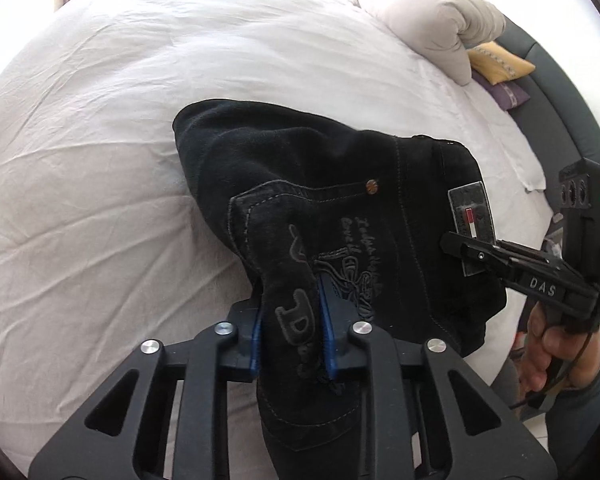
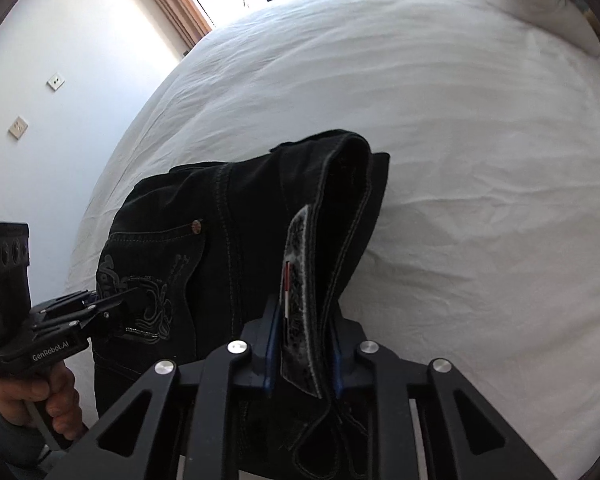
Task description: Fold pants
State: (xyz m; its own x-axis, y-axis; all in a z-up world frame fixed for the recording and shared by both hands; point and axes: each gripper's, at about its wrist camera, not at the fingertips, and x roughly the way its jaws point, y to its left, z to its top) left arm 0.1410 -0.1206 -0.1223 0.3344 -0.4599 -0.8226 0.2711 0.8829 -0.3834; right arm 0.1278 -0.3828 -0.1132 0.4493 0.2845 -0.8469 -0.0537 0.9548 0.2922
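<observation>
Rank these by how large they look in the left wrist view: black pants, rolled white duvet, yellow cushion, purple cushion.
1. black pants, though they lie nearest the camera
2. rolled white duvet
3. yellow cushion
4. purple cushion, partly hidden, so its place after the yellow one is unsure

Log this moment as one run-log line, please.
task: fold pants | left gripper: shut on pocket | right gripper: shut on waistband | pants: bunched on bed
</observation>
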